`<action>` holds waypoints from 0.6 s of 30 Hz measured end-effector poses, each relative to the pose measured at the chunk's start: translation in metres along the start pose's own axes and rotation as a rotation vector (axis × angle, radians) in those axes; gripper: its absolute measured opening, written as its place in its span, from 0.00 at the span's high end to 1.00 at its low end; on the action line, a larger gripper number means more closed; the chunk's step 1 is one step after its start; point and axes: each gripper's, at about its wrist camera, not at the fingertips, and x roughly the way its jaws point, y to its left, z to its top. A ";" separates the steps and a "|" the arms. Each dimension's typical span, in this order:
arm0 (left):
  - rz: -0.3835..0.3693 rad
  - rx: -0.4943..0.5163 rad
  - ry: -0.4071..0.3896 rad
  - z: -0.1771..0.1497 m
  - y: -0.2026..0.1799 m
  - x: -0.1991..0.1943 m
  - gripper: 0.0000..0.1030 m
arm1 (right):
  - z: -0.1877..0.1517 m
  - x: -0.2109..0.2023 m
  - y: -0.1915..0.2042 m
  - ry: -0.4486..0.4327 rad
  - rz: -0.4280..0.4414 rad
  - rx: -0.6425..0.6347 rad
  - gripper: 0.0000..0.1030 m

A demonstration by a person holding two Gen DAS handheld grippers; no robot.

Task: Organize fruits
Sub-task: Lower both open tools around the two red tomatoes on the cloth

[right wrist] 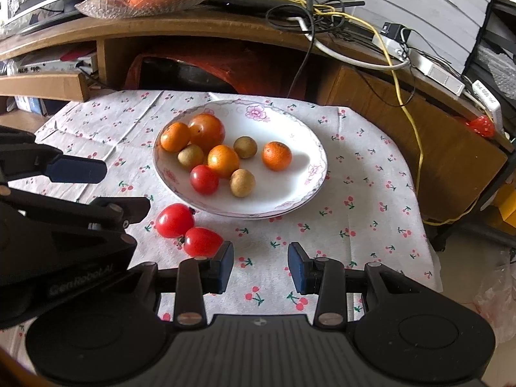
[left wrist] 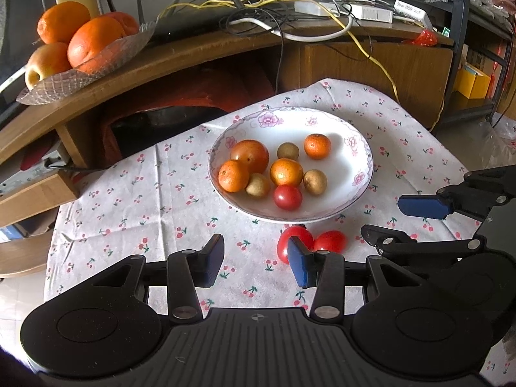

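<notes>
Surface: we saw a cherry-print cloth (left wrist: pixel 135 200) over a low table, with creases running across it.
Room: behind it stood a curved wooden desk (left wrist: pixel 180 54) strewn with cables (left wrist: pixel 290 16), one of them yellow.
Glass dish: on the desk's left end we found a dish (left wrist: pixel 80 71) holding oranges (left wrist: pixel 93 45) and an apple (left wrist: pixel 48 63).
Plate: a white flowered plate (right wrist: pixel 290 122) sat mid-cloth; in it we counted a large orange fruit (right wrist: pixel 206 132), three small oranges, three brown fruits (right wrist: pixel 242 183) and one tomato (right wrist: pixel 204 179).
Loose tomatoes: two (right wrist: pixel 188 230) lay touching each other on the cloth, just in front of the plate's near rim.
Left gripper (left wrist: pixel 254 262): we saw its jaws spread wide and empty; its right finger hid part of one loose tomato, contact unclear.
Right gripper (right wrist: pixel 260 266): we saw it spread too, holding nothing, its left finger just beside the nearer tomato.
</notes>
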 end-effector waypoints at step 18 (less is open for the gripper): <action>-0.001 -0.007 0.002 -0.014 0.023 -0.004 0.41 | -0.005 0.004 0.001 0.005 0.085 -0.036 0.63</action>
